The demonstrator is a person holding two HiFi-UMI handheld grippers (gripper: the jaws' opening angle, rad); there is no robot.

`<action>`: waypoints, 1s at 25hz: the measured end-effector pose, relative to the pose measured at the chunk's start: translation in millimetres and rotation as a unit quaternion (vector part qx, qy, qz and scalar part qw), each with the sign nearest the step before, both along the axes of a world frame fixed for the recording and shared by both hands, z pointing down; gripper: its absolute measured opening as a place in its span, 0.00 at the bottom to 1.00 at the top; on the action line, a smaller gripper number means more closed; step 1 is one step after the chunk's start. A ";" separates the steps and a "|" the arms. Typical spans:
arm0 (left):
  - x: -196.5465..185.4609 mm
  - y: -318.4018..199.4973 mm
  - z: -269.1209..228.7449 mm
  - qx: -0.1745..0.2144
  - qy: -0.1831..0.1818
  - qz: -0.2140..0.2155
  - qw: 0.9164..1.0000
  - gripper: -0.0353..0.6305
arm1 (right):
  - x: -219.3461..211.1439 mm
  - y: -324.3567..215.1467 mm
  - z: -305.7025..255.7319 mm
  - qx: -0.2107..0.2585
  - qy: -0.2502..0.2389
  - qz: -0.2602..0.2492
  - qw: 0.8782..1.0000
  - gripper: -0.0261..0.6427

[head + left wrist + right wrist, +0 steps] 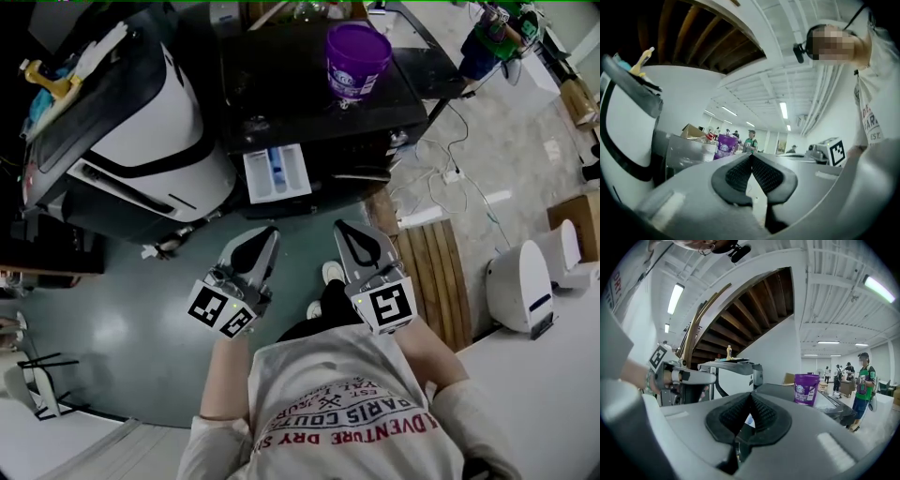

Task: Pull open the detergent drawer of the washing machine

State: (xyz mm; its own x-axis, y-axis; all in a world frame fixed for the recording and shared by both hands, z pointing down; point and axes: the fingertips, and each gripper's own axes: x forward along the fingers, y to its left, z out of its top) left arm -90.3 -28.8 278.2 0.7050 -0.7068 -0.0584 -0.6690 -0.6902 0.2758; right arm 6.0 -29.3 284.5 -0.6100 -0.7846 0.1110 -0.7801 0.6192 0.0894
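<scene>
The black washing machine (pixel 309 94) stands ahead of me, seen from above. Its white detergent drawer (pixel 277 173), with a blue insert, sticks out of the front at the left. My left gripper (pixel 268 234) hangs in the air below the drawer, apart from it, shut and empty. Beside it, my right gripper (pixel 343 229) is likewise shut with nothing in it. In the left gripper view the left gripper (pixel 751 157) shows pads meeting at the tip. The right gripper view shows the right gripper (pixel 750 397) the same way, with the machine's top beyond it.
A purple bucket (pixel 356 58) sits on the washing machine's top. A large white and black appliance (pixel 141 122) stands to the left. On the right are a wooden pallet (pixel 436 272), floor cables (pixel 459 178) and a white device (pixel 520 286). A person in green (pixel 492 33) stands far off.
</scene>
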 end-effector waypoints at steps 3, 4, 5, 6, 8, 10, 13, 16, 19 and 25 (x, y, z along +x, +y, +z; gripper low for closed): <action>5.8 8.3 -17.6 0.020 -0.057 0.009 0.998 0.04 | -3.4 7.8 -18.3 0.017 0.000 -0.013 1.000 0.04; 5.5 11.0 -23.9 0.027 -0.071 0.006 0.997 0.04 | -4.9 11.3 -23.9 0.024 0.002 -0.018 1.000 0.04; 4.3 13.3 -29.8 0.035 -0.088 0.001 0.996 0.04 | -6.2 14.4 -29.0 0.029 0.003 -0.023 0.999 0.04; 2.9 15.0 -35.2 0.043 -0.106 -0.005 0.993 0.04 | -7.1 16.6 -33.8 0.034 0.003 -0.027 0.999 0.04; 0.7 17.6 -44.3 0.060 -0.142 -0.018 0.988 0.04 | -6.4 19.2 -42.5 0.043 -0.003 -0.028 0.999 0.04; -1.5 20.0 -51.5 0.072 -0.160 -0.029 0.984 0.04 | -4.5 21.0 -49.0 0.050 -0.007 -0.026 0.998 0.04; -5.2 22.9 -57.4 0.077 -0.167 -0.037 0.982 0.04 | -0.7 22.4 -52.9 0.050 -0.015 -0.022 0.998 0.04; -8.2 23.2 -61.8 0.081 -0.167 -0.043 0.982 0.04 | 5.3 22.8 -50.2 0.048 -0.009 -0.019 0.999 0.04; -13.0 23.8 -61.9 0.079 -0.164 -0.050 0.982 0.04 | 2.4 24.8 -54.6 0.049 -0.014 -0.024 0.998 0.04; -15.0 26.3 -61.3 0.072 -0.145 -0.057 0.985 0.04 | 7.4 19.3 -44.5 0.052 0.000 -0.015 0.999 0.04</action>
State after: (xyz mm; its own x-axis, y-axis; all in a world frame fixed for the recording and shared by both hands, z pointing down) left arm -105.3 -2.5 217.0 0.6226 -0.7820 0.0282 -0.7813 -0.6233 -0.0344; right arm 13.4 -10.0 240.0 -0.6335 -0.7731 0.0307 -0.7612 0.6298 0.1545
